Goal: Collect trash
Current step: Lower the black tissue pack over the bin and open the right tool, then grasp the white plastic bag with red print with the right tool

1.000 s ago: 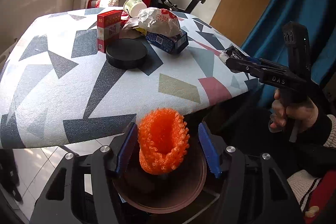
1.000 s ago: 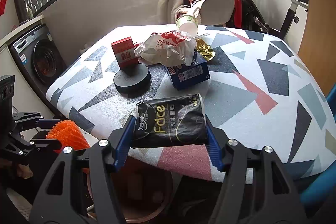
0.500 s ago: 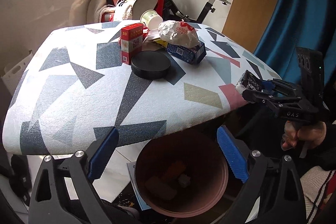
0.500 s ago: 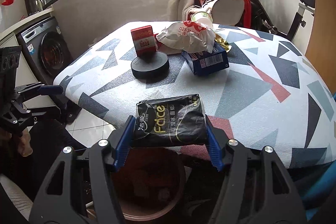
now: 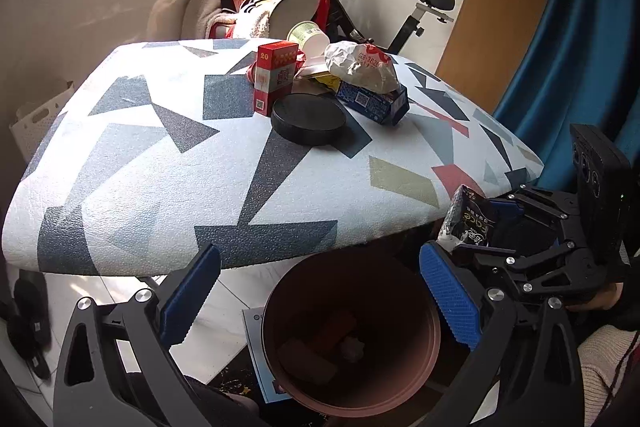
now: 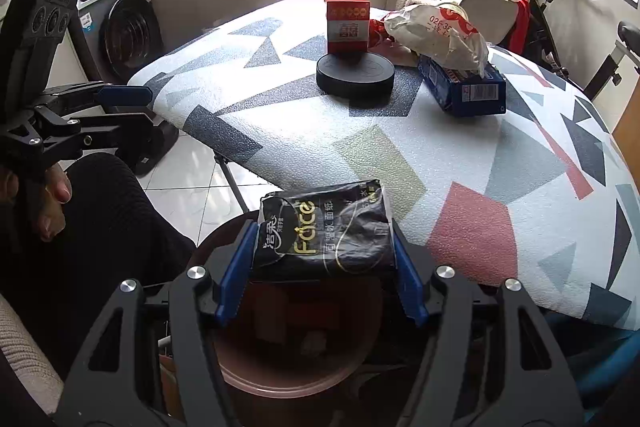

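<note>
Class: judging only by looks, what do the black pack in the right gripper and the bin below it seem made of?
Black pack: probably thin glossy plastic film; it crinkles and shines. Bin: likely smooth matte plastic, brownish-pink, with an even moulded rim; the pictures cannot confirm this.

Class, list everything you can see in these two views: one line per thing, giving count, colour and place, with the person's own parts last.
table: one, white with grey, red and olive shapes, centre
red box: one, upright behind the disc
round disc: one, black, mid-table
blue box: one, under the crumpled bag
crumpled bag: one, white with red print
paper cup: one, white and green, tipped, far edge
bin: one, brown, on the floor below the table edge
tissue pack: one, black, above the bin
washing machine: one, grey, left
exercise bike: one, black, far side
left hand-held gripper: open, empty
right hand-held gripper: gripping the tissue pack
</note>
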A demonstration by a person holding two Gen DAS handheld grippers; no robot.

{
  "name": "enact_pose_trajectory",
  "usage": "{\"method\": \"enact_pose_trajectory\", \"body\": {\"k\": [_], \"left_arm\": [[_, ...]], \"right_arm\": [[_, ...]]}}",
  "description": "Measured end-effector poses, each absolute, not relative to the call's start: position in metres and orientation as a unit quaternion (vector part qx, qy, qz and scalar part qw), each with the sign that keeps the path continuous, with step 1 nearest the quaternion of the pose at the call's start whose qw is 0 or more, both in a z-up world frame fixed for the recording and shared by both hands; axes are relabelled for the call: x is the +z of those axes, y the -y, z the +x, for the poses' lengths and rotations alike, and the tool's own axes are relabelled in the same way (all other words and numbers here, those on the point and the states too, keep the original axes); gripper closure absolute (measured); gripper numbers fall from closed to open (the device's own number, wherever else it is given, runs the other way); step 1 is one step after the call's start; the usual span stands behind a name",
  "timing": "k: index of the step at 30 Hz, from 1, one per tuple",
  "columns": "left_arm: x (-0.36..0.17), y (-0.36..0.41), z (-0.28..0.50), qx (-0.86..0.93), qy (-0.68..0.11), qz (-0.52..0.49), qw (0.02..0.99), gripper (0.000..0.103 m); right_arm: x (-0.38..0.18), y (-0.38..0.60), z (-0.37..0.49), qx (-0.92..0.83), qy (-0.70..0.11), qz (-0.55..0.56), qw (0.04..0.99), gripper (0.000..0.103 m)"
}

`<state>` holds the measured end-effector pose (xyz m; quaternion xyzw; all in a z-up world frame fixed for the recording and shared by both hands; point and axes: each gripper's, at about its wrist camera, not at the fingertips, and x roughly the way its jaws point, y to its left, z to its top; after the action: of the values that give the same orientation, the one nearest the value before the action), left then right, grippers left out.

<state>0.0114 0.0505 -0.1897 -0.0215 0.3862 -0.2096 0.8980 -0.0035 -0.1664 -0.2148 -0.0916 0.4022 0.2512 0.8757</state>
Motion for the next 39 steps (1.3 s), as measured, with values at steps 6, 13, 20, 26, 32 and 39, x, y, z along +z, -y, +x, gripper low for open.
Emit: {"method": "enact_pose_trajectory", "body": {"k": [6,13,20,26,32,39], "left_arm": [[-0.191,-0.051,0.012,-0.207,-0.387,-0.025,0.898,0.006],[-0.193,-0.052,0.014,-0.204,-0.391,-0.027,0.897,0.006],[-0.195,-0.05,0.015,-0.201,-0.394,-0.024,0.897,0.006],[-0.196,-0.05,0.016,-0.199,-0.395,-0.026,0.896,0.006],[-0.194,-0.051,0.014,-0.183,-0.389,-0.023,0.903,0.006],[-0.181,-0.047,0.01,-0.162,-0.362,-0.001,0.918,0.006]], "right_arm": [[-0.217,0.16,-0.007,0.257,-0.405,-0.106,0.871,0.039],[-0.217,0.16,-0.008,0.249,-0.398,-0.107,0.876,0.013],[-0.22,0.16,-0.006,0.24,-0.404,-0.109,0.876,0.009],[-0.222,0.16,-0.004,0.24,-0.41,-0.109,0.873,0.006],[-0.224,0.16,-0.003,0.238,-0.413,-0.109,0.872,0.006],[-0.222,0.168,0.003,0.228,-0.412,-0.097,0.877,0.006]]}}
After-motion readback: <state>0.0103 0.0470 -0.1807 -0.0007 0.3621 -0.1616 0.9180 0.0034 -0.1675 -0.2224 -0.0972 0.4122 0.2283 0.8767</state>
